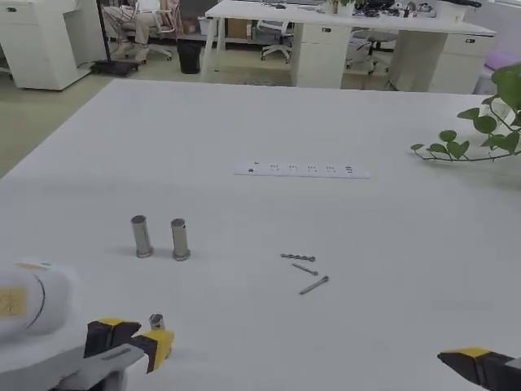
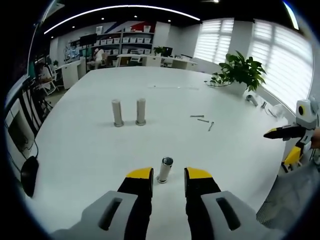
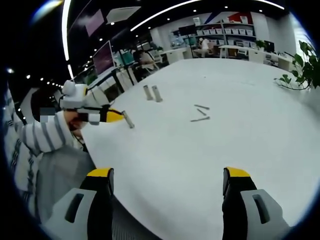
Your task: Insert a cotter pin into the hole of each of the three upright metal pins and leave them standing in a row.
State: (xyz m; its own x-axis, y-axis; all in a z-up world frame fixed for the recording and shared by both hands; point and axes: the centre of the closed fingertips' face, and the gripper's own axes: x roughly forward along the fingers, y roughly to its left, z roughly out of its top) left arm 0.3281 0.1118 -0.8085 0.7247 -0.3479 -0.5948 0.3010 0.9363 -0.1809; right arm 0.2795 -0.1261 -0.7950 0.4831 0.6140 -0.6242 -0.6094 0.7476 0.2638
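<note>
We hold the left gripper (image 2: 168, 180) parted, the short grey metal cylinder pin (image 2: 165, 170) upright beyond its tips, likely to join two matching pins (image 2: 141, 111) ahead. The right gripper (image 3: 168, 176) is spread wide, thin steel cotter pins (image 3: 201, 113) ahead.

The table (image 1: 244, 130) is plain white. The pair of standing metal pins (image 1: 161, 238) is dull silver-grey, and the third pin (image 1: 156, 322), nearer the person than that pair, seems the same grey. The cotter pins (image 1: 303, 269), right of the pair, are silvery. The left gripper (image 2: 168, 180) and right gripper (image 3: 167, 175) have yellow tips on black jaws. The plant (image 1: 488, 130), far right of the pair, is green. The sleeve (image 3: 35, 137) is striped grey and white.
</note>
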